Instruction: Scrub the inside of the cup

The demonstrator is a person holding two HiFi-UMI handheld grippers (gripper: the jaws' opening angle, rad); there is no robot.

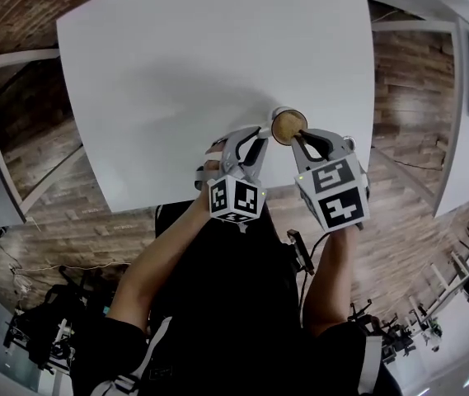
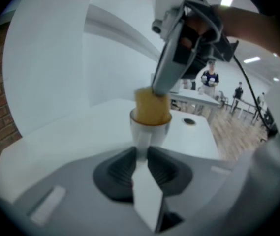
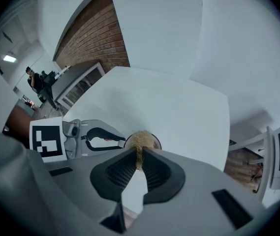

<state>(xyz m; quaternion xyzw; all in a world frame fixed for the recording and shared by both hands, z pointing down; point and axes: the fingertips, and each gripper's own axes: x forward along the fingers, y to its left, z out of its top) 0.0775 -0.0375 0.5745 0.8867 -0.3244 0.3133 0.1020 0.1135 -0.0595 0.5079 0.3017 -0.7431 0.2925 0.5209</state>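
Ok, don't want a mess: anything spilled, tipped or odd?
Nothing stands out. The cup stands upright on the table, pinched by the left gripper; the right gripper holds the scrubber in its mouth. No spill.

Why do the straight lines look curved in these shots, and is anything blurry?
Head view: a wide lens bows the table edges, and the light is even. Left gripper view: a dark ring frames the picture, the scrubber sticking from the cup is smeared, and the ceiling lights show as bright spots. Right gripper view: the same curved look, with the scrubber sharper.
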